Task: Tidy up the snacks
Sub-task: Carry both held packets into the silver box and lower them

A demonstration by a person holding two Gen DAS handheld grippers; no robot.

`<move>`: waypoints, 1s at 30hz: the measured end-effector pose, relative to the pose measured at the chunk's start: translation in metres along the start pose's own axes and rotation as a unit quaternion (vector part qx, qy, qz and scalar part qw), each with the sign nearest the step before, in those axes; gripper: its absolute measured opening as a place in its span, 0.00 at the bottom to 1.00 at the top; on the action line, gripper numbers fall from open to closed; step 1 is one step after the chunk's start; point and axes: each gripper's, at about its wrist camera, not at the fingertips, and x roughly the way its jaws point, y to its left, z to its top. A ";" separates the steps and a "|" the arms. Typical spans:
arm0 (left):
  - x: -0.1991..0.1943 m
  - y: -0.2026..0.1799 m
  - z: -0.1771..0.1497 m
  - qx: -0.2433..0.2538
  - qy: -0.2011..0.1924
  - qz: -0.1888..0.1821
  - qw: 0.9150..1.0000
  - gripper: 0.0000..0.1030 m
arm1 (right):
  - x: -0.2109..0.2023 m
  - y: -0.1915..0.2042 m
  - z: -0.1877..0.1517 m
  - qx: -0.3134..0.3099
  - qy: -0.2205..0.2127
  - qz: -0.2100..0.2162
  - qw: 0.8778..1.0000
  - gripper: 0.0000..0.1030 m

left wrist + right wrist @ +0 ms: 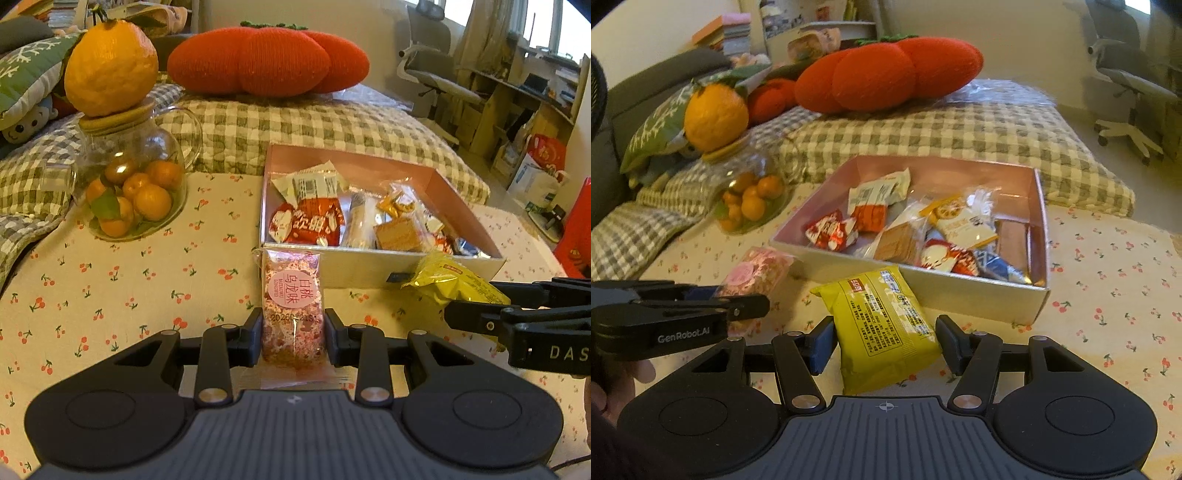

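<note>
Behind right tool (476, 306), yellow packet (447, 277) half-hidden

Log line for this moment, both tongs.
left tongs: shut on pink snack bar | right tongs: around yellow snack pack, contact unclear | snack box: partly filled, both packs outside
</note>
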 end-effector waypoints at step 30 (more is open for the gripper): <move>0.082 -0.054 0.083 0.025 -0.007 -0.055 0.998 0.30 | 0.043 -0.105 0.071 0.172 -0.045 -0.029 0.984 0.56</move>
